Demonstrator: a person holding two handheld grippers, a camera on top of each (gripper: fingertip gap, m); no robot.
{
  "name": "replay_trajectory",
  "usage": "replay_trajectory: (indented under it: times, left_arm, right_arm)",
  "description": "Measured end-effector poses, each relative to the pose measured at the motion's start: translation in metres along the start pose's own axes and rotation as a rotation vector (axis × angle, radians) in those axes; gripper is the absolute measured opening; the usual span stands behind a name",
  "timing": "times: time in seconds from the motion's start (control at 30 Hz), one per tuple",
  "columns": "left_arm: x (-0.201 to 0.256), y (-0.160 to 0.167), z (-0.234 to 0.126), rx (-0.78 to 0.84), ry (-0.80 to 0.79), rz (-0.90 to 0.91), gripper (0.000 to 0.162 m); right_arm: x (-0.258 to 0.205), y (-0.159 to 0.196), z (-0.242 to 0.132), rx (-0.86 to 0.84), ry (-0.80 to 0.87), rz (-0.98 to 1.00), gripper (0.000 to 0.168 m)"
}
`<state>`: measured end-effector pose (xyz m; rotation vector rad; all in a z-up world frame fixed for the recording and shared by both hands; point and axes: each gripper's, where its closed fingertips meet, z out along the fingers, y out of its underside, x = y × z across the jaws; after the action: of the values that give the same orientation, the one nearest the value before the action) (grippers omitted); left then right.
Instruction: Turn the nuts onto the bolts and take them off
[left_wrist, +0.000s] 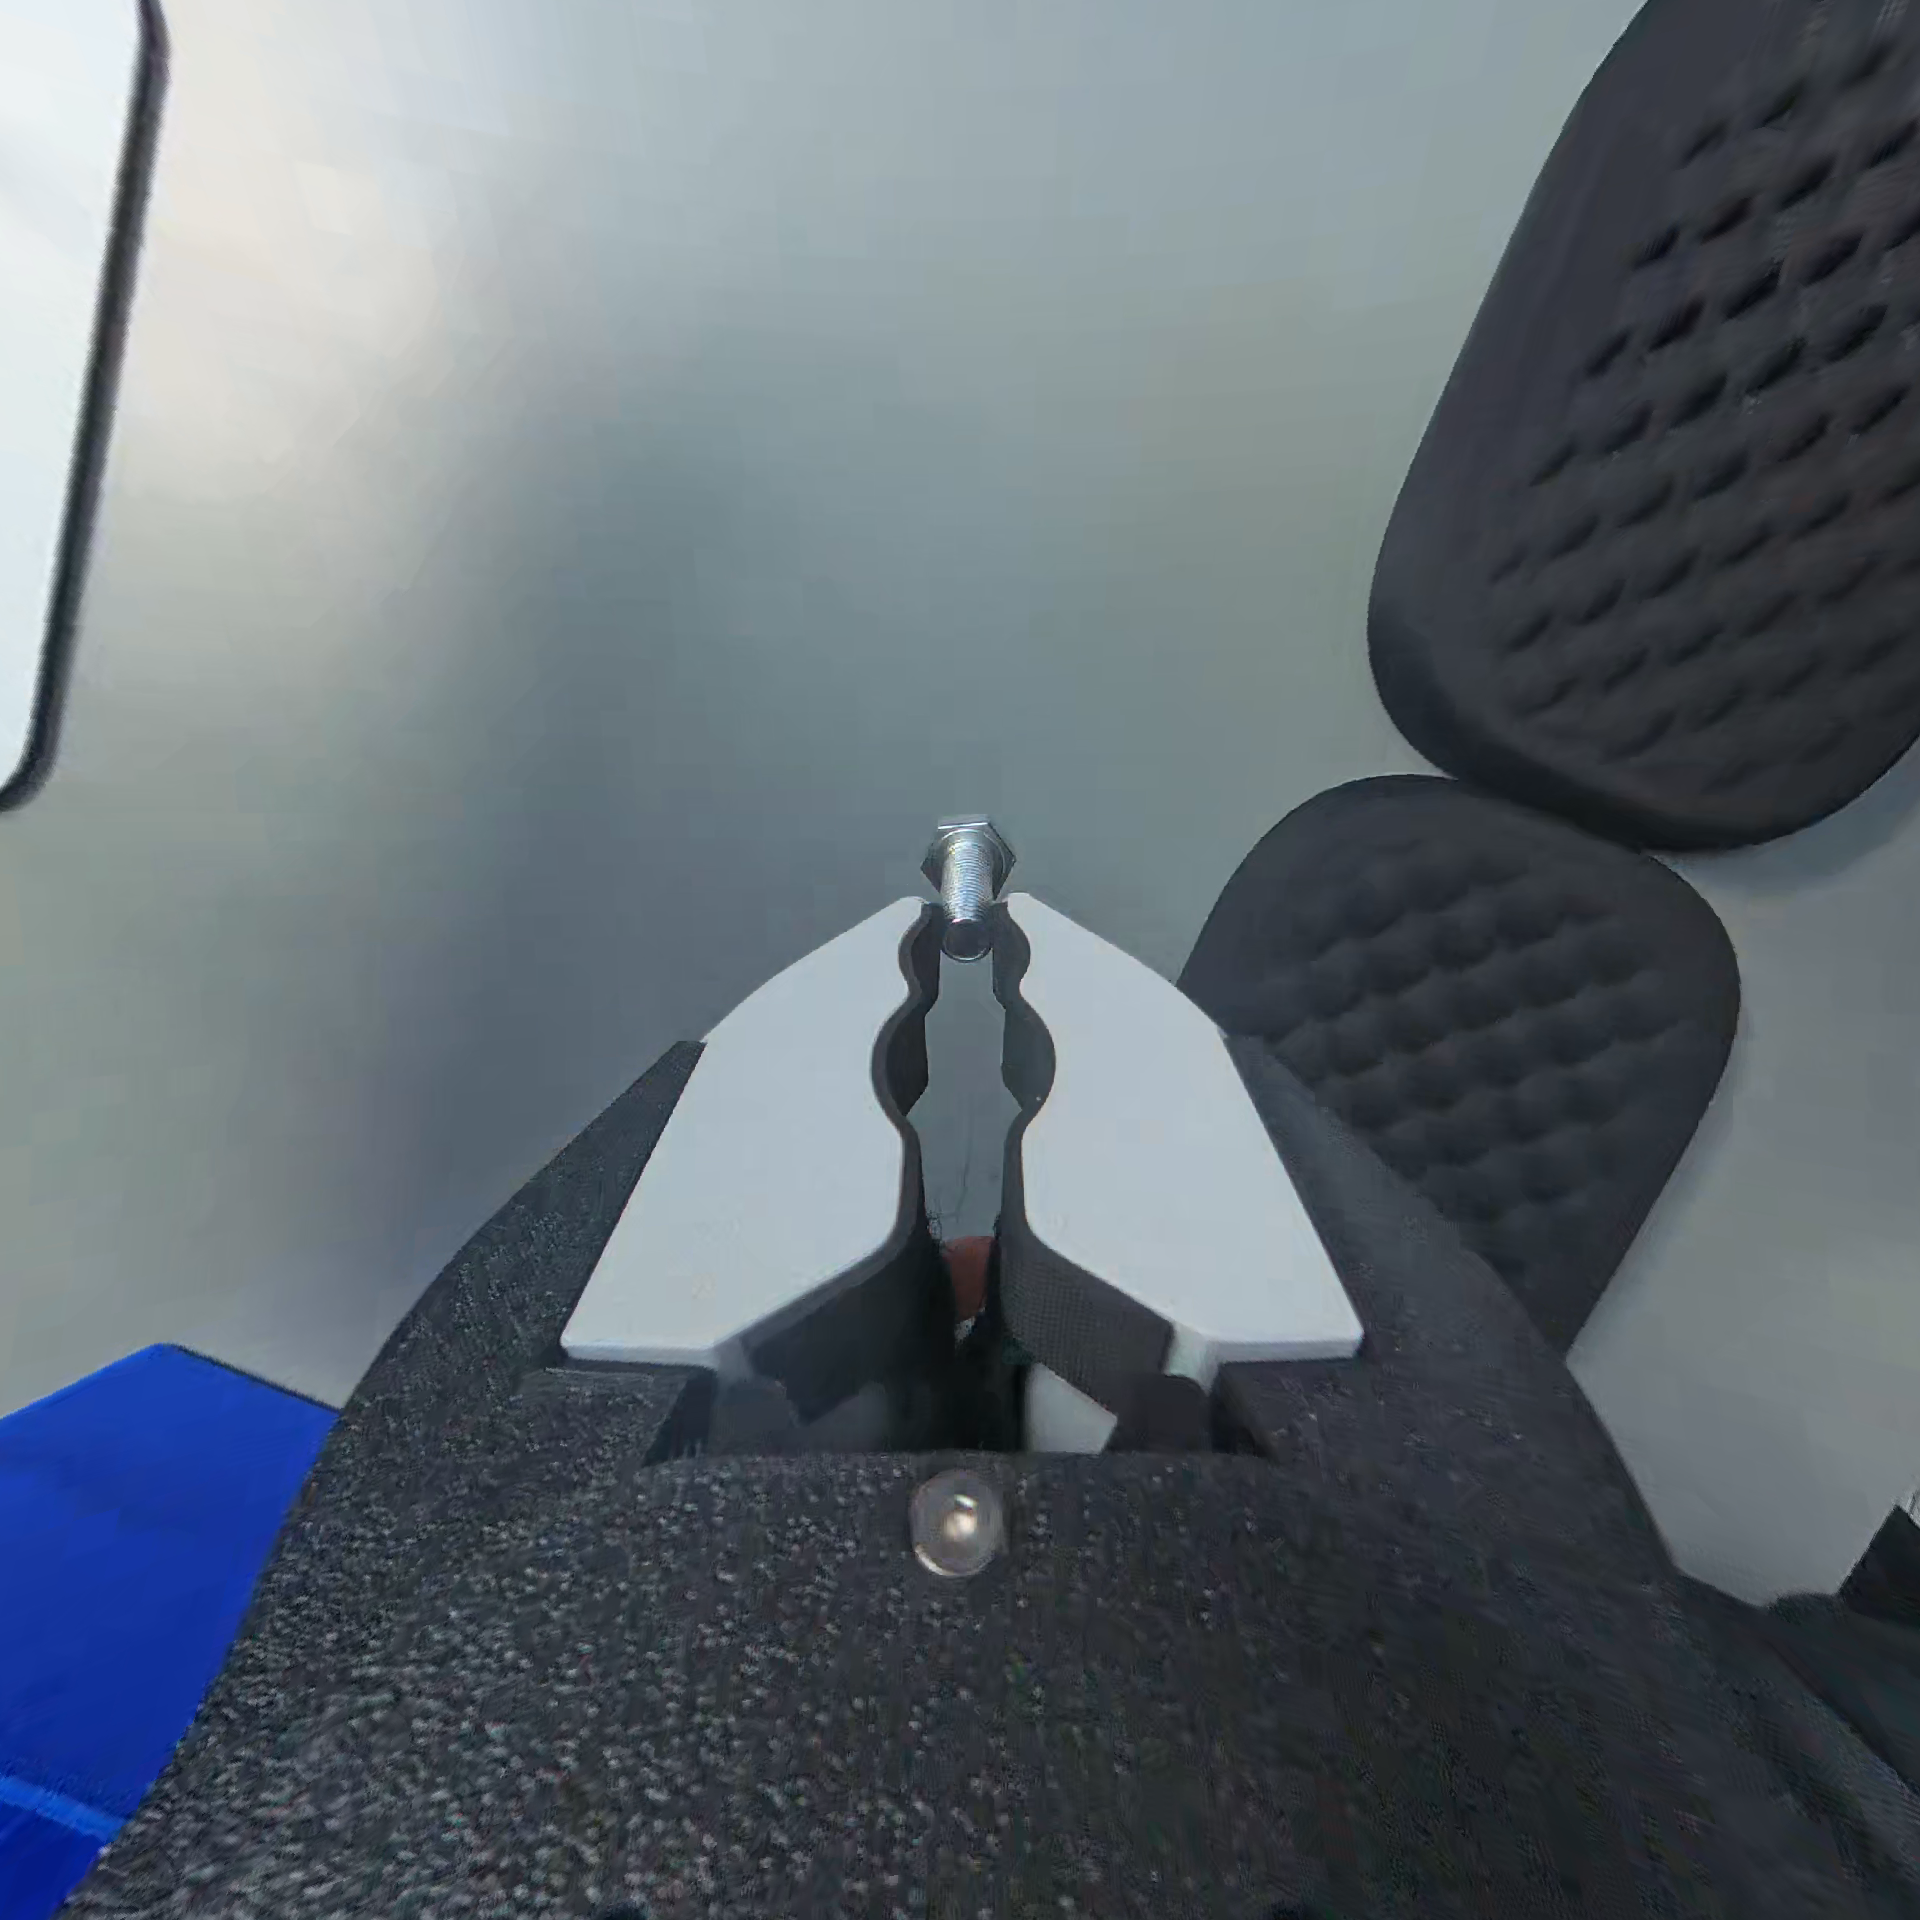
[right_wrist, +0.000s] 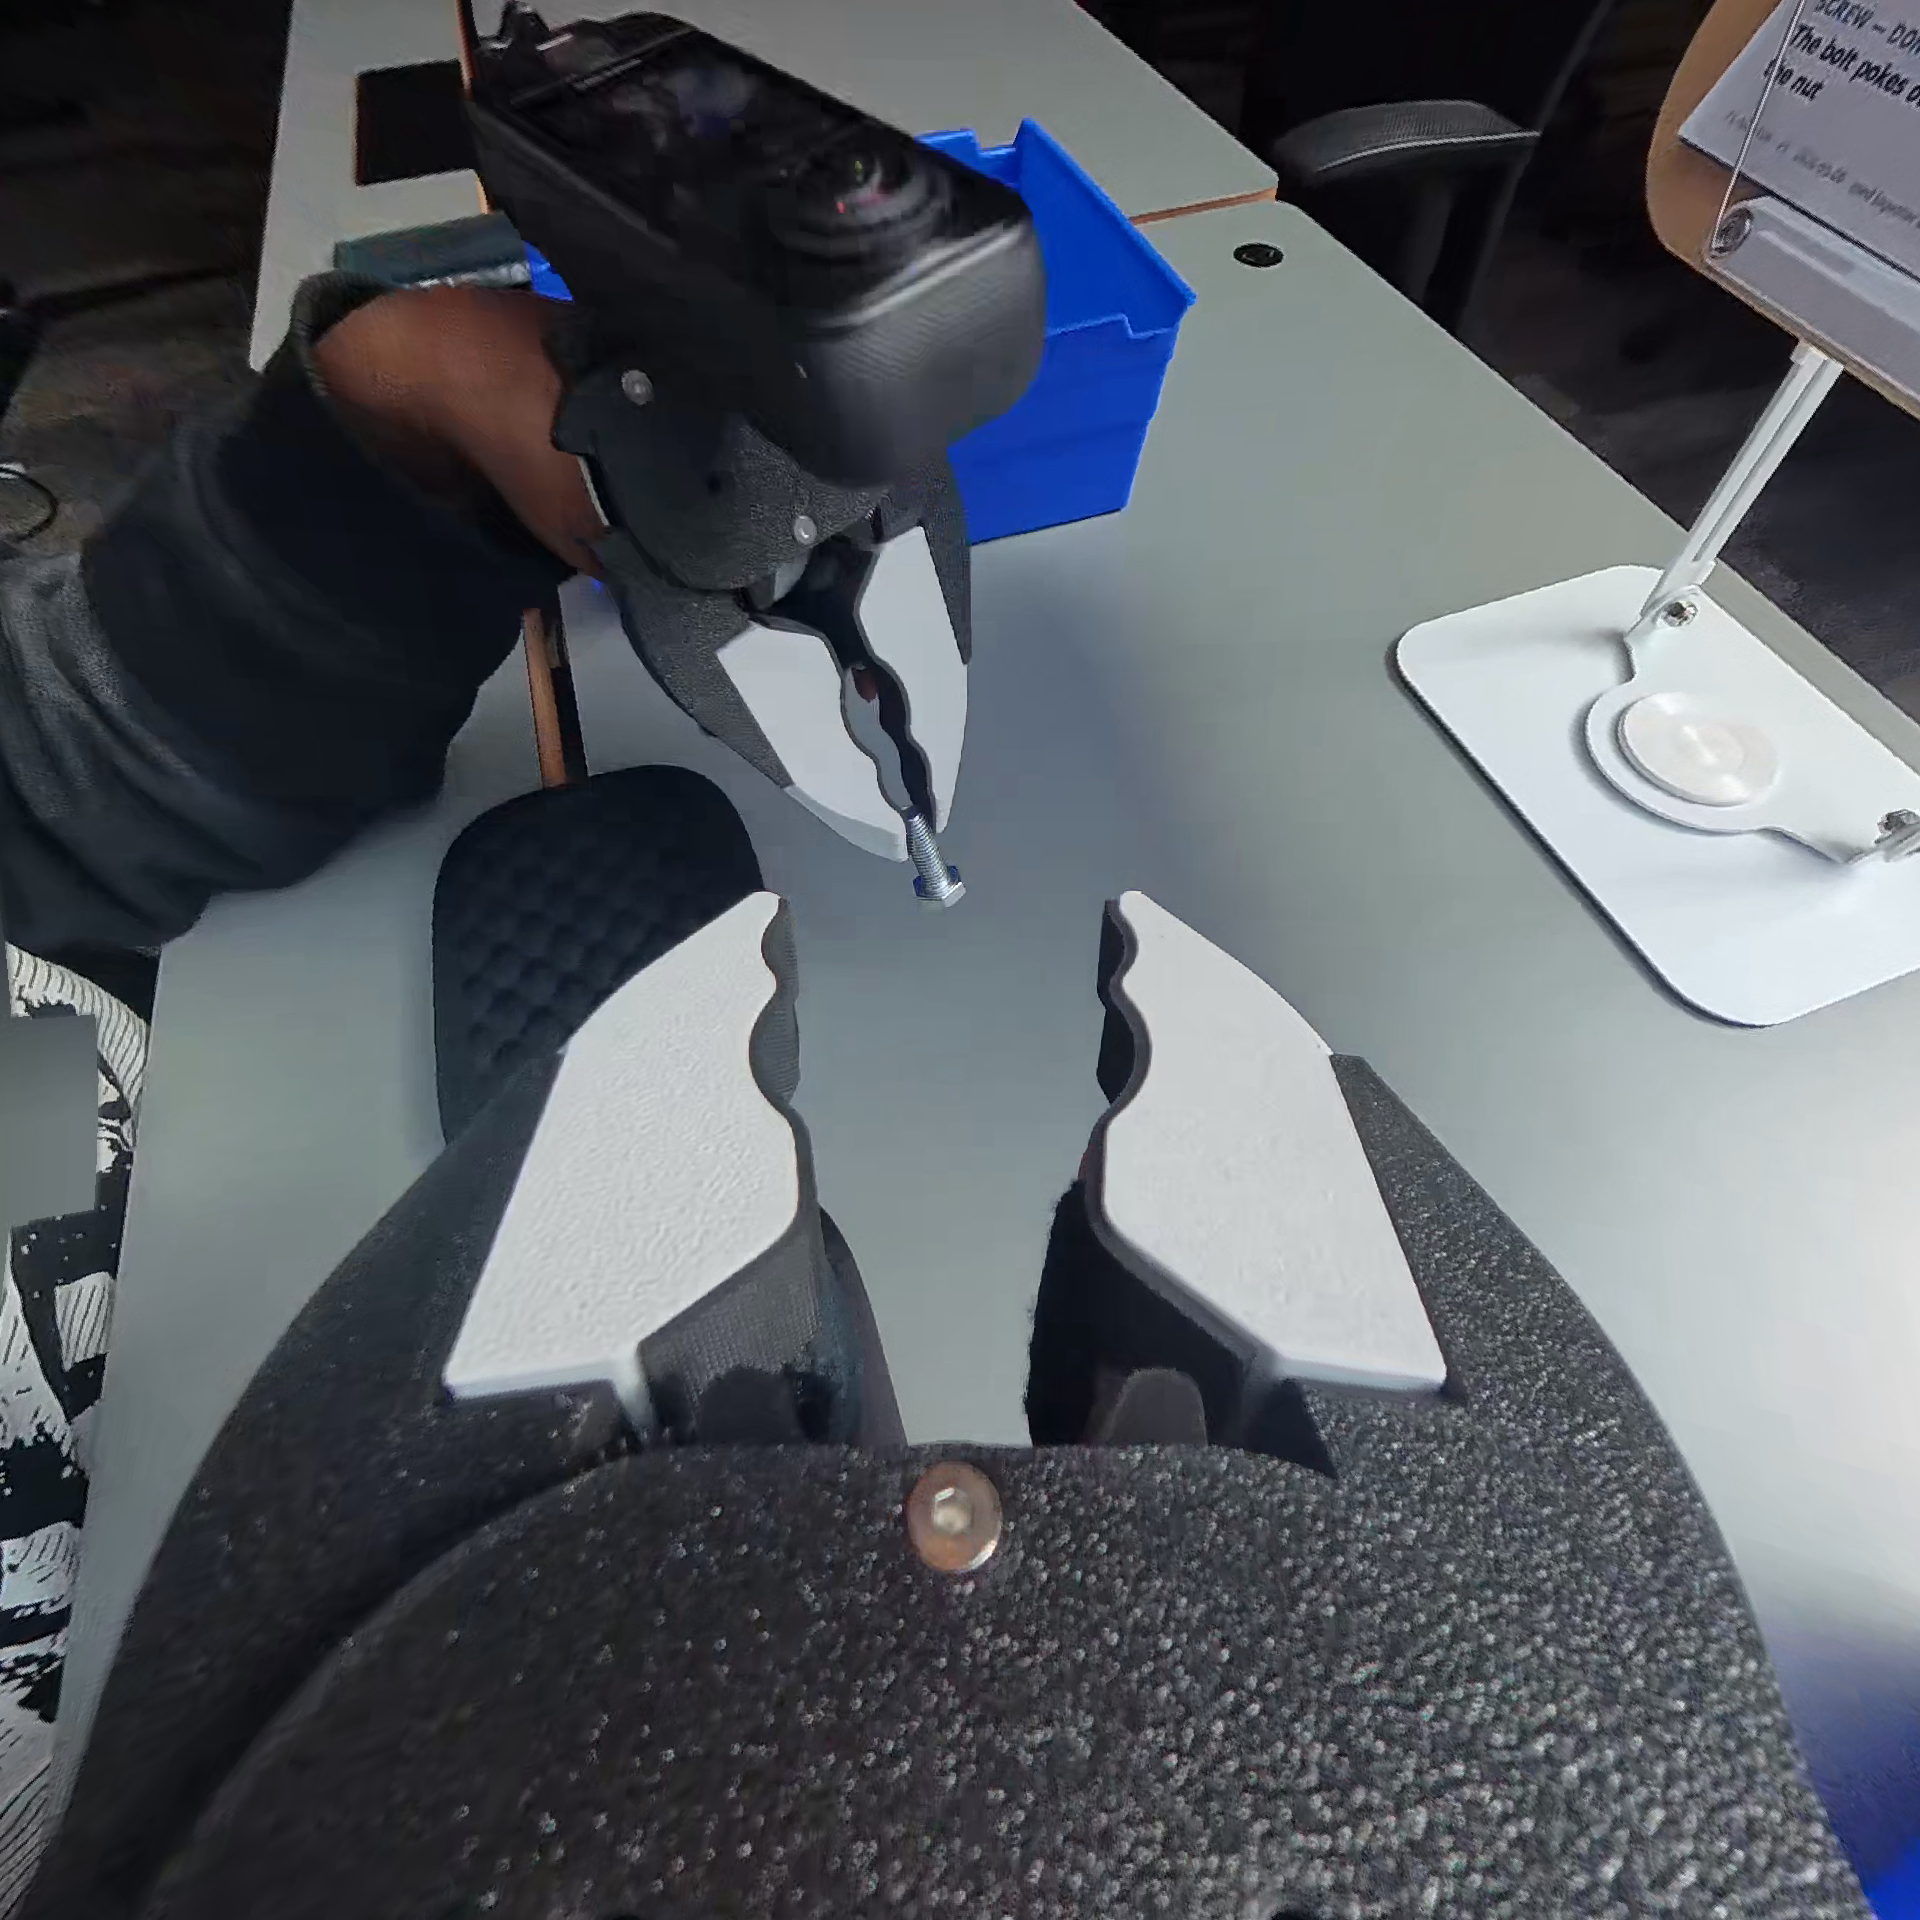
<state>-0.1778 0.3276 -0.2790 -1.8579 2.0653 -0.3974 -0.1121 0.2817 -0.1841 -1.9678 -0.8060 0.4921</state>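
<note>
Our left claw (left_wrist: 964, 914) grips the bolt (left_wrist: 964, 883), head at twelve o'clock; our right claw (right_wrist: 945, 935) gapes empty and next needs a nut.

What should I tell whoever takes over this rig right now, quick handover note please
Left claw: shut on the bolt, gripping the threaded end, head pointing down toward the grey table.
Right claw: open and empty, just short of the bolt.
The bolt's hex end is close to the table; contact unclear. Whether that hex piece is the bolt's head or a nut is hard to tell; no loose nut shows.
Blue bin behind the left claw; its contents are hidden.
Left: find a nut, thread it on, take it off.
</note>
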Motion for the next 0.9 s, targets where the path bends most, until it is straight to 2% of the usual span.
replay_trajectory:
  times: [0.17,0.43,0.6,0.67,0.8,0.9]
  left_arm:
    - [0.001,0.013,0.033,-0.141,0.01,0.021,0.01]
    - [0.011,0.024,0.037,-0.249,0.041,0.063,0.01]
    - [0.014,0.024,0.04,-0.257,0.052,0.075,0.01]
    - [0.014,0.025,0.039,-0.262,0.05,0.072,0.027]
    - [0.007,0.021,0.023,-0.194,0.02,0.025,0.038]
    - [-0.008,0.014,-0.023,-0.033,-0.061,-0.044,0.042]
  right_arm:
    - [-0.001,0.003,-0.003,-0.04,0.019,-0.019,0.055]
    - [0.003,0.005,-0.01,-0.047,0.04,-0.018,0.055]
    - [0.006,0.007,-0.013,-0.053,0.052,-0.015,0.056]
    - [0.007,0.007,-0.014,-0.054,0.058,-0.011,0.056]
    - [0.009,0.007,-0.019,-0.05,0.07,-0.013,0.057]
    - [0.011,0.004,-0.024,-0.029,0.079,-0.009,0.056]
